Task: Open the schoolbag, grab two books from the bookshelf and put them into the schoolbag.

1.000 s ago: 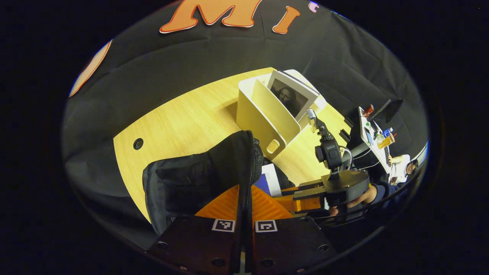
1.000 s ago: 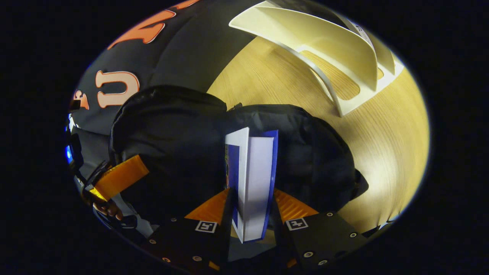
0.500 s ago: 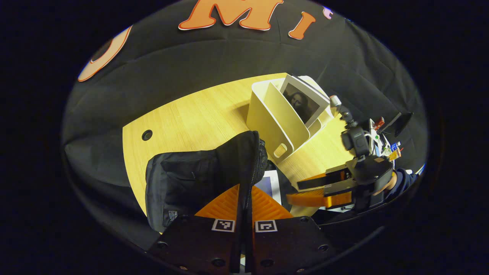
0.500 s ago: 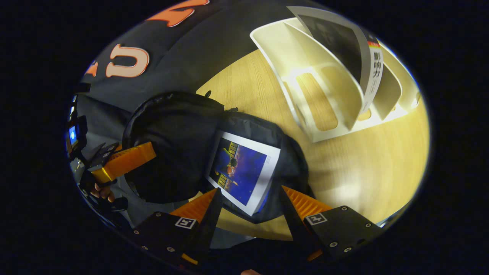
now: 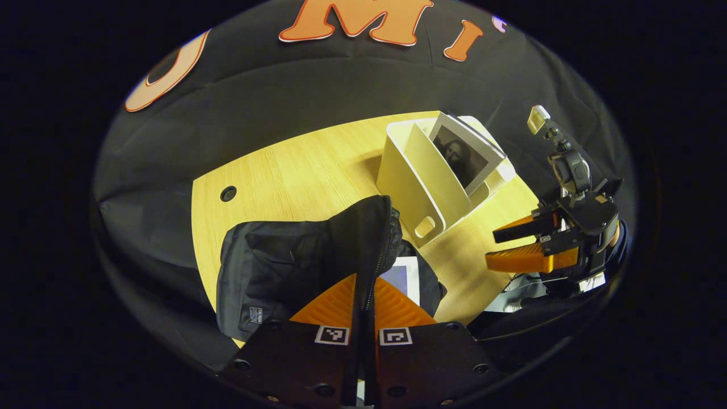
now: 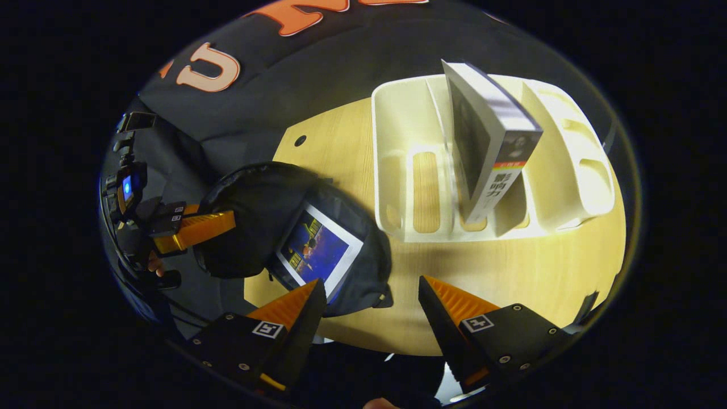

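Fabric schoolbag point(image 6: 250, 227), perhaps unzipped, holds 1 flat glossy book point(image 6: 315, 251).

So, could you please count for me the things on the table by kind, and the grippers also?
Books: 2, a blue-cover book lying in the open schoolbag, a grey book standing in the bookshelf.
Schoolbags: 1, black.
Bookshelves: 1, white.
Grippers: 2, left gripper, right gripper.
Total: 6.
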The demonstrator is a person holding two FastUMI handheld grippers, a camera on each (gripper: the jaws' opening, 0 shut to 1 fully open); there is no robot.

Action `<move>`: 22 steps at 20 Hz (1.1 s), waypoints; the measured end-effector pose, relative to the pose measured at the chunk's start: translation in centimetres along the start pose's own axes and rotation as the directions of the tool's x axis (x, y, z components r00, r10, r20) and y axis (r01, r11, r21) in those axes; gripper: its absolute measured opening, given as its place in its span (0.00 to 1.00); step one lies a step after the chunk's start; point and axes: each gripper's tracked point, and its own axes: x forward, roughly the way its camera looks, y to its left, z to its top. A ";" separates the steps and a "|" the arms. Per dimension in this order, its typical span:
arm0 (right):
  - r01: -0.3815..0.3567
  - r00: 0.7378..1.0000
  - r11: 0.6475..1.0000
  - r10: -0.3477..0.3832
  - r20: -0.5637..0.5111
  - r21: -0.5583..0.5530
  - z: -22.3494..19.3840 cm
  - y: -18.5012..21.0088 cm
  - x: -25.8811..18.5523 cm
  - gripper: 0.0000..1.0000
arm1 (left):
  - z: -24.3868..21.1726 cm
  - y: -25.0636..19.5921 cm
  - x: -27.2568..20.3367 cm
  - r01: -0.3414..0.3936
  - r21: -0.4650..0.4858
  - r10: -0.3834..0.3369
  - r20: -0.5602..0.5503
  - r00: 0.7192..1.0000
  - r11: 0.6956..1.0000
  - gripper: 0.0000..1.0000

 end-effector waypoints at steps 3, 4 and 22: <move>0.018 1.000 0.998 -0.019 -0.016 -0.054 1.2 -1.1 -1.1 0.98 | 0.1 -0.2 0.3 -0.008 -0.014 0.008 -0.002 1.000 1.000 0.06; 0.038 0.999 0.997 -0.039 -0.023 -0.071 1.5 -1.8 -1.4 0.98 | 0.2 -0.3 0.3 -0.010 -0.019 0.010 -0.001 1.000 1.000 0.05; 0.189 0.971 0.960 -0.214 -0.110 -0.205 11.3 -8.8 -3.7 0.98 | 0.3 0.5 1.7 -0.044 -0.088 0.043 -0.016 0.999 0.995 0.06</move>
